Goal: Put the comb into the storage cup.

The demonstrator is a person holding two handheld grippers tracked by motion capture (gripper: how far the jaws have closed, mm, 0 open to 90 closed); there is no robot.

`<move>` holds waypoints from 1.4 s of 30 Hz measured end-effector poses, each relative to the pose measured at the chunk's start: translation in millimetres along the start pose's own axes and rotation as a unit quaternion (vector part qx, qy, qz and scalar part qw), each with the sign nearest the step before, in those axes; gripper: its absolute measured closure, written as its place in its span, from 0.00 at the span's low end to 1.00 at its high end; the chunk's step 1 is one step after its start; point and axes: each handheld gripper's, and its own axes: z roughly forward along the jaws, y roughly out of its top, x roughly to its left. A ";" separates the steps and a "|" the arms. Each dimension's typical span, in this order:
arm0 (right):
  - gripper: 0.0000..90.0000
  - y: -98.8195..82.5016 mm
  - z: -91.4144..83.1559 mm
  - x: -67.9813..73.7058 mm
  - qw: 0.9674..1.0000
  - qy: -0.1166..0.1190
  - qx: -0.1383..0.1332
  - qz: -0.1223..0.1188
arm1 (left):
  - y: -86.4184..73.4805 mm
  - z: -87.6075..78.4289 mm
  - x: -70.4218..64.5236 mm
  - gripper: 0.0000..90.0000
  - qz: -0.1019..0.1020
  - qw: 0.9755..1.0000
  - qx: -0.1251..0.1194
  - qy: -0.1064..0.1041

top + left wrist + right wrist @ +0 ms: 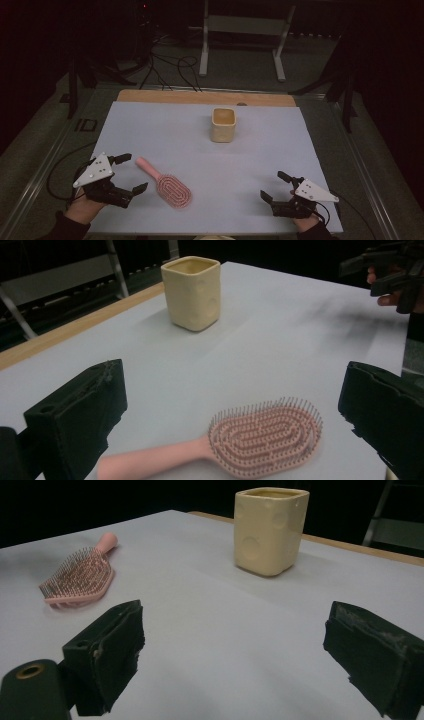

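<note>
Left gripper [131, 174]: jaws apart, empty, just left of pink hairbrush [166, 183], near left. Right gripper [278, 186]: agape, empty, near right. Cream cup [223, 124]: far centre. Probable step: pre-grasp; next, closing on brush handle.

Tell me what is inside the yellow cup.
Looking down from the high view, the cup shows a plain yellowish inner floor with no object standing in it. From the gripper views its wall hides the interior, so a thin or flat item low inside cannot be ruled out.
</note>
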 end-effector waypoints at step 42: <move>0.10 -1.4 2.0 -0.3 1.000 0.007 0.007 0.005 | 10.0 70.7 63.8 0.19 -0.020 0.994 0.100 0.026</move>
